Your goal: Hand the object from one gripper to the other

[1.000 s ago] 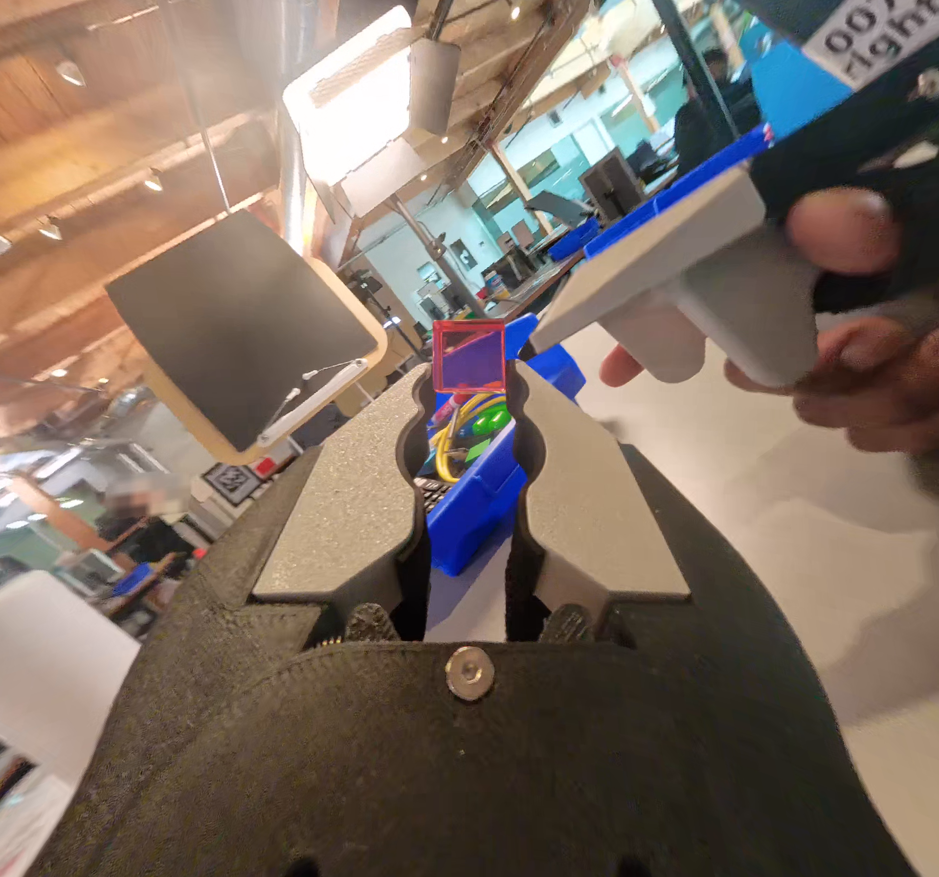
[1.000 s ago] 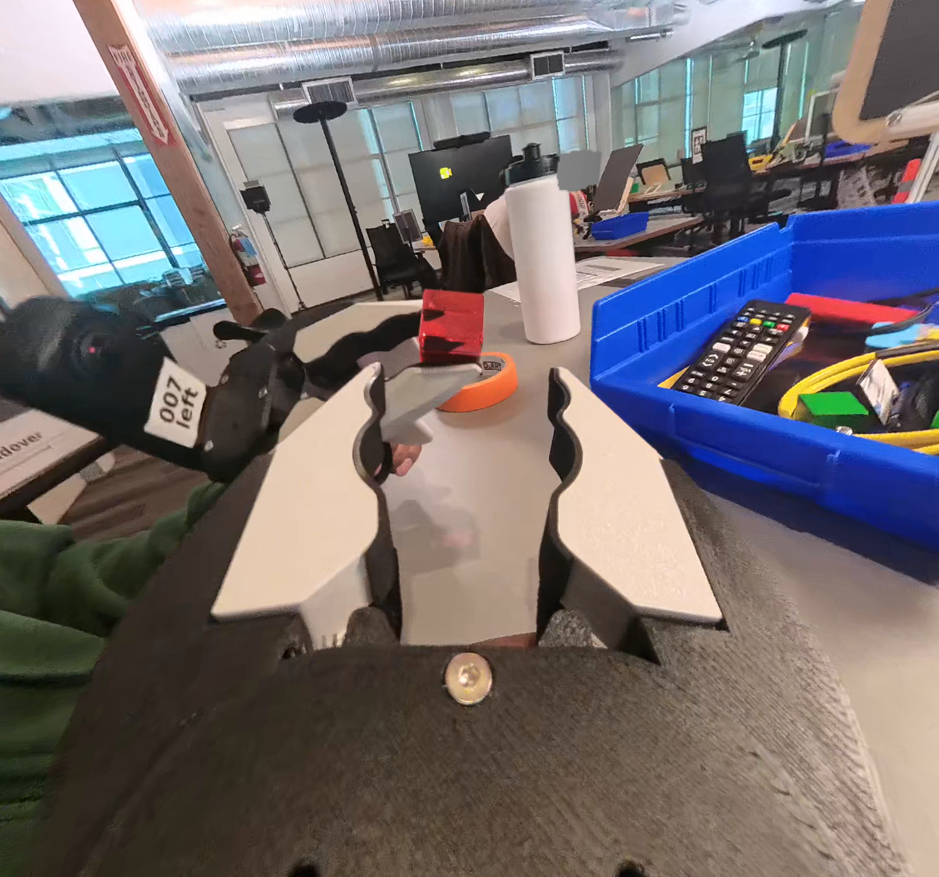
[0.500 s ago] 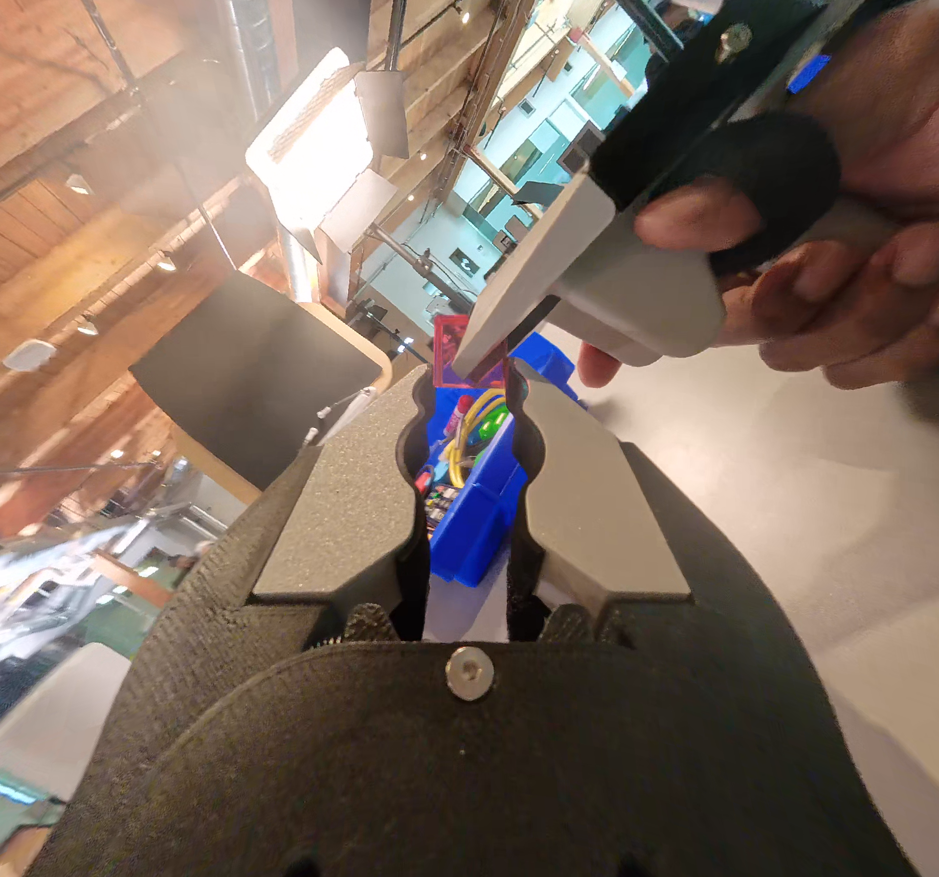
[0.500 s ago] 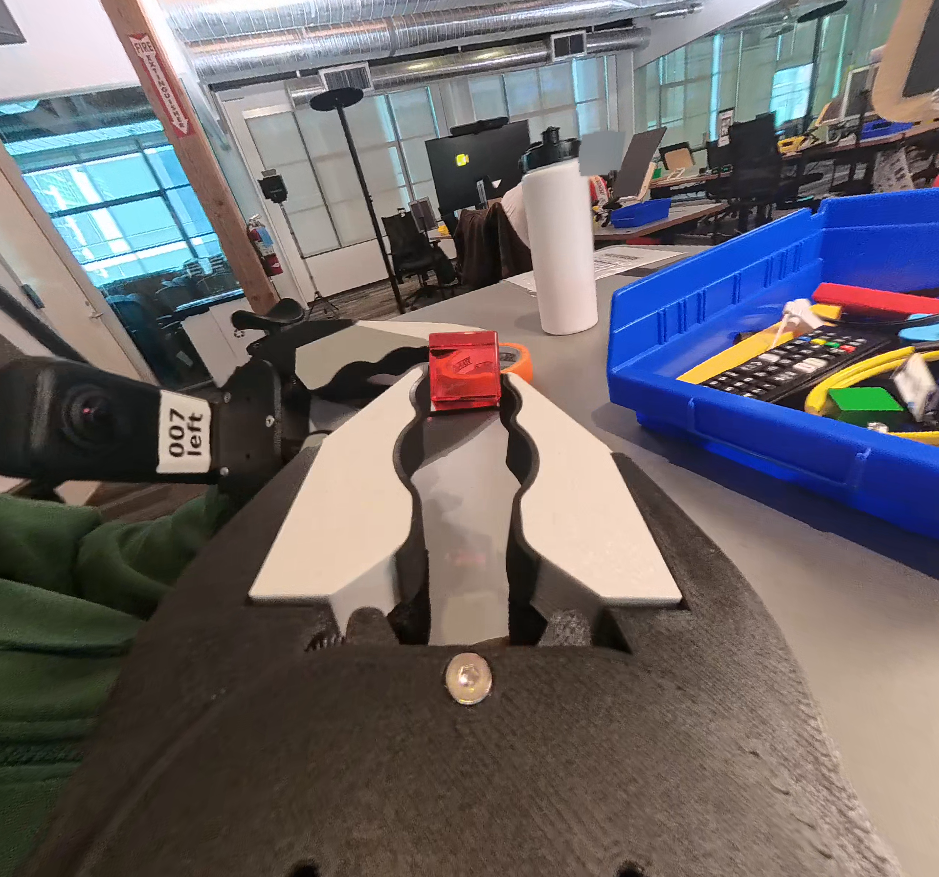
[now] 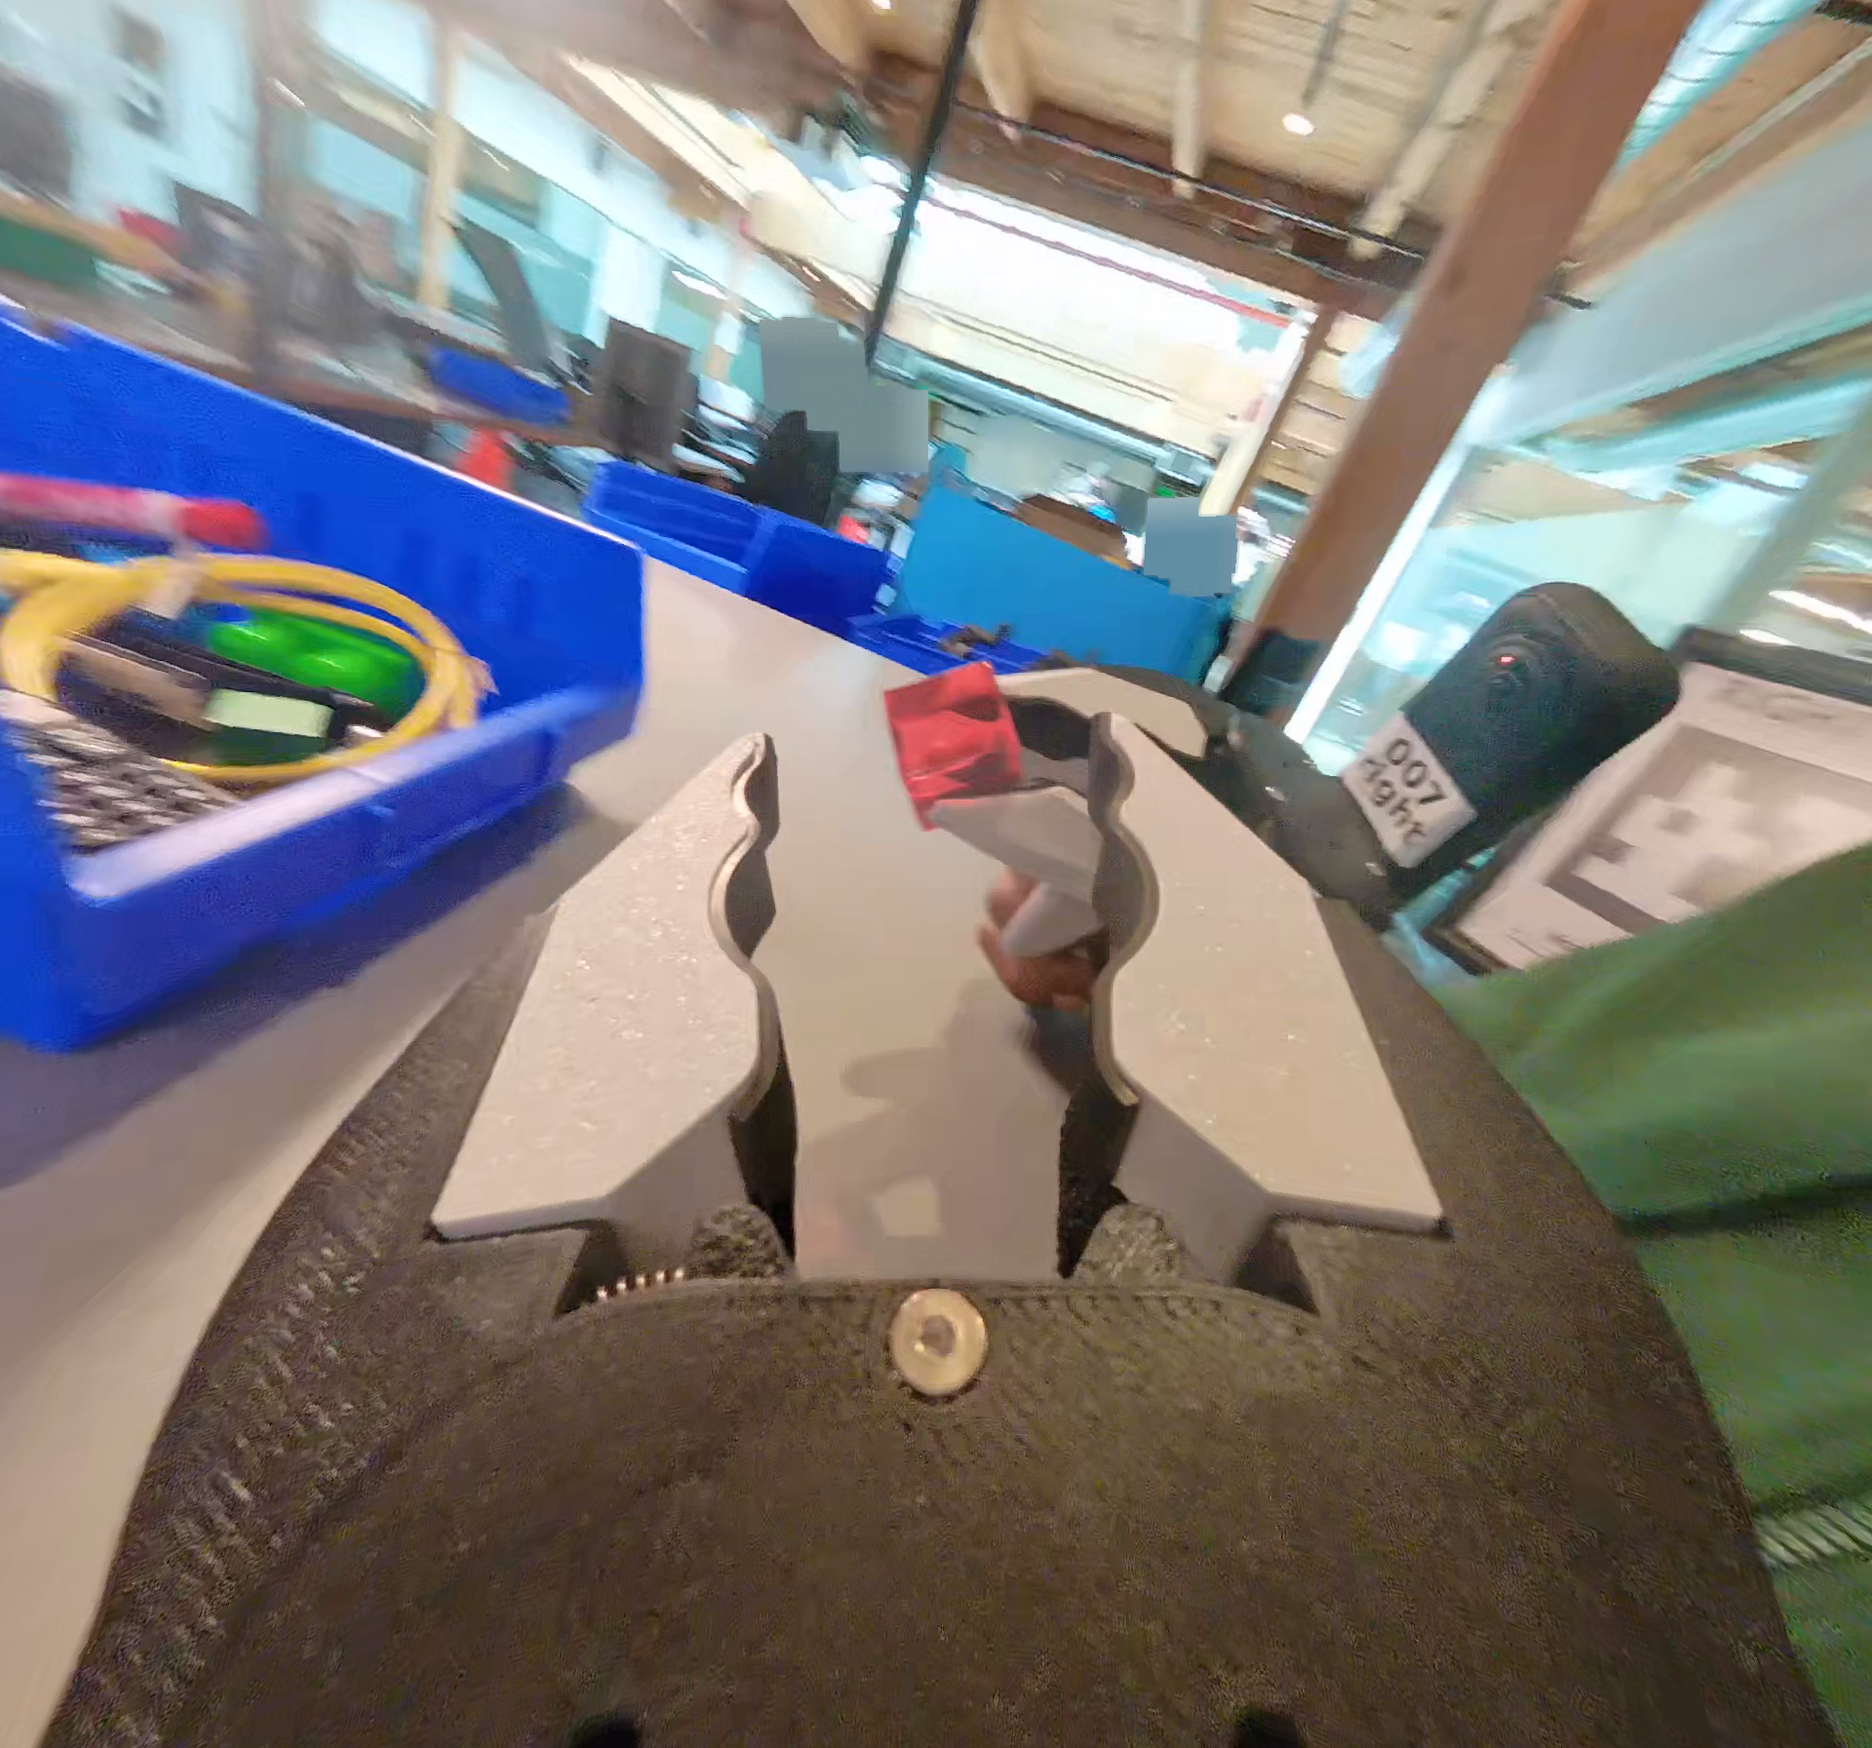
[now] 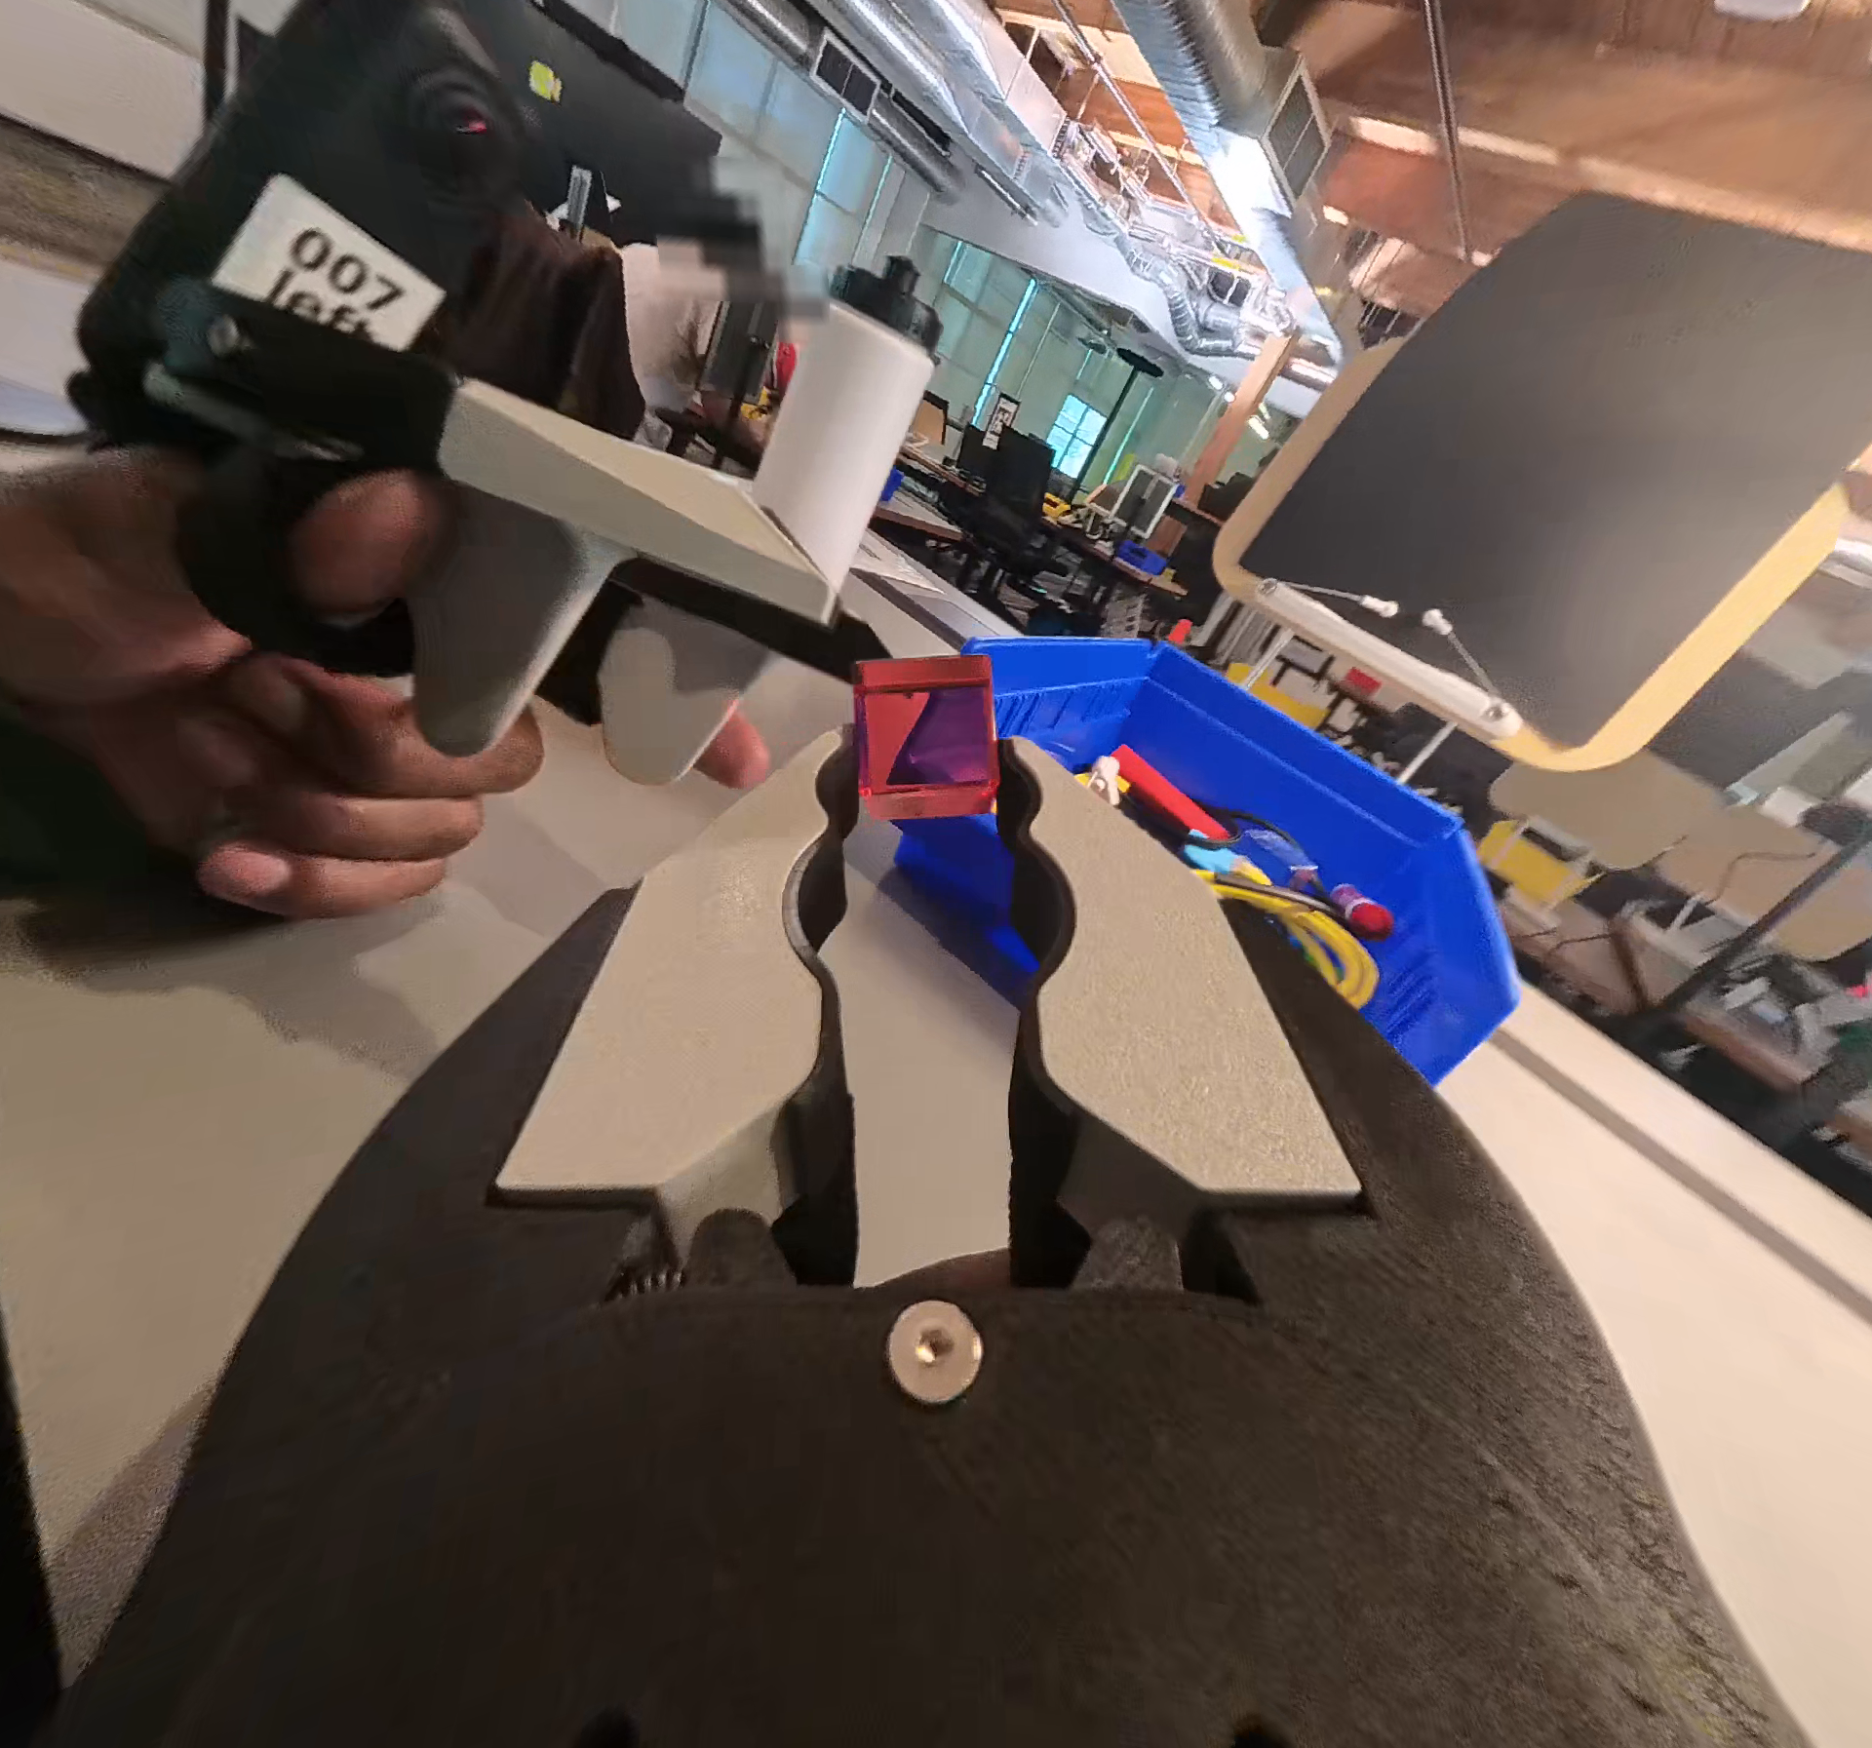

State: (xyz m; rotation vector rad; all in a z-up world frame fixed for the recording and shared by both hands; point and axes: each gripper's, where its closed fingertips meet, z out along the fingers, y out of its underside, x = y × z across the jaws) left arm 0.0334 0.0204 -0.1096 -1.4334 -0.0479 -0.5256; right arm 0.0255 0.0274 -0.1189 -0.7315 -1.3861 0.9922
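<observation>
Tongs in your right hand (image 6: 927, 768) pinch the translucent red cube (image 6: 924, 737) at their very tips, above the grey table (image 6: 253, 1092). Your left tongs (image 5: 932, 768) stand spread wide with nothing between them, the cube just beyond their tips, near the right-hand finger. Farther off, a blue bin (image 6: 1307, 788) of cables and small items sits on the table, and a white bottle (image 6: 841, 454) stands behind.

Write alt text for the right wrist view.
The right gripper pinches a translucent red cube at its fingertips. The left gripper, held in a hand, hangs nearby on the left; a blue bin sits behind.
</observation>
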